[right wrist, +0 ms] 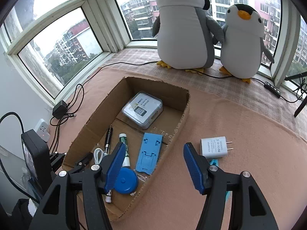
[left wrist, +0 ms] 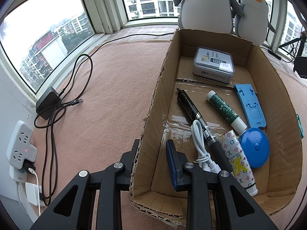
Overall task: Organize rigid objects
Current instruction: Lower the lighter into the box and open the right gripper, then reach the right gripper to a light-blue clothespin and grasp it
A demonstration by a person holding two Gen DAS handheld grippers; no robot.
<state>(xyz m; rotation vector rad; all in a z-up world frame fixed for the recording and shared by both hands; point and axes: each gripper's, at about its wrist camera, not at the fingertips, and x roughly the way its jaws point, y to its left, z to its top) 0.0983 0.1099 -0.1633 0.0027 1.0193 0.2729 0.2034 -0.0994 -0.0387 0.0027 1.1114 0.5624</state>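
**Box steadied, charger still outside**

Left tongs [left wrist: 153,157] are clamped on the cardboard box's [left wrist: 151,115] near wall at lower centre, probably to steady it. Right tongs [right wrist: 153,163] stand apart and empty above the box's right edge. The white USB charger [right wrist: 214,147] lies lower right on the peach blanket [right wrist: 239,118], with bare cloth around it. Inside, the tin [right wrist: 143,110], blue stand [right wrist: 148,154] and tape measure [right wrist: 125,181] leave gaps.

right gripper [right wrist: 153,166] jaws apart, empty; cardboard box [right wrist: 180,115] left, charger [right wrist: 214,147] right.

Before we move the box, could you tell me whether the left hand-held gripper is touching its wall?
Touching: the left wrist view shows the left hand-held gripper shut on the box wall.
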